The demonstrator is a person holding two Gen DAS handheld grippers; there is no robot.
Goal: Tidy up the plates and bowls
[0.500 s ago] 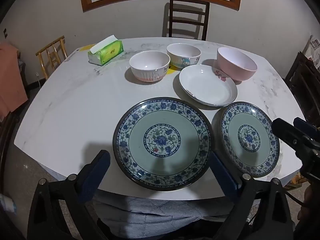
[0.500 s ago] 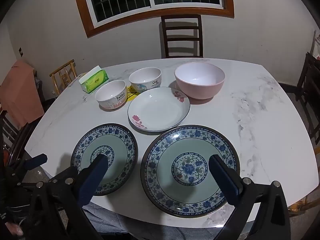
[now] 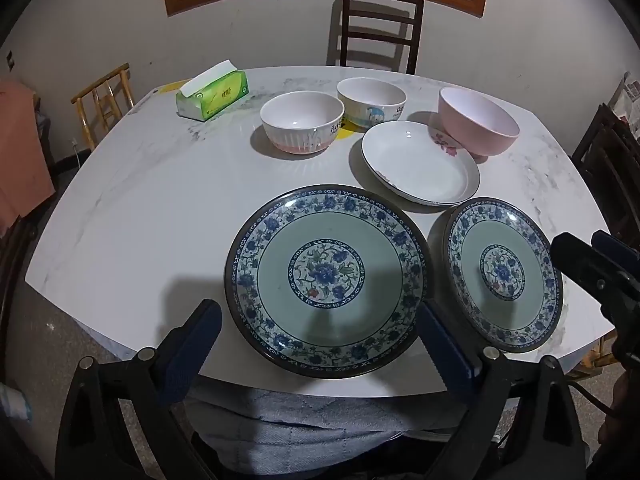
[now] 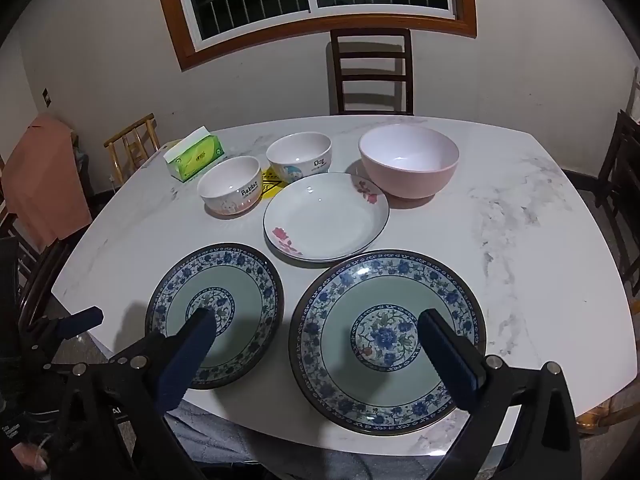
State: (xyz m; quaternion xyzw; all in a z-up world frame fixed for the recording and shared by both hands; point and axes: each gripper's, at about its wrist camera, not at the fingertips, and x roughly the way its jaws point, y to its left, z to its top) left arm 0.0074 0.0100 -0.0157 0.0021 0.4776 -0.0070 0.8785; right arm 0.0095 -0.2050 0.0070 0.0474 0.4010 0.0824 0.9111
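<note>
Pink bowl (image 3: 478, 122) overlaps white plate (image 3: 420, 164) (rim hidden)

Both views look forward and down from just off the near edge of the counter (image 3: 132, 208), facing the far wall with its window (image 4: 320, 4). The left view sits over the left blue plate (image 3: 326, 280), the right view over the right one (image 4: 386, 340) (close to both). They share the whole counter; each catches the other's tongs at its edge.
</note>
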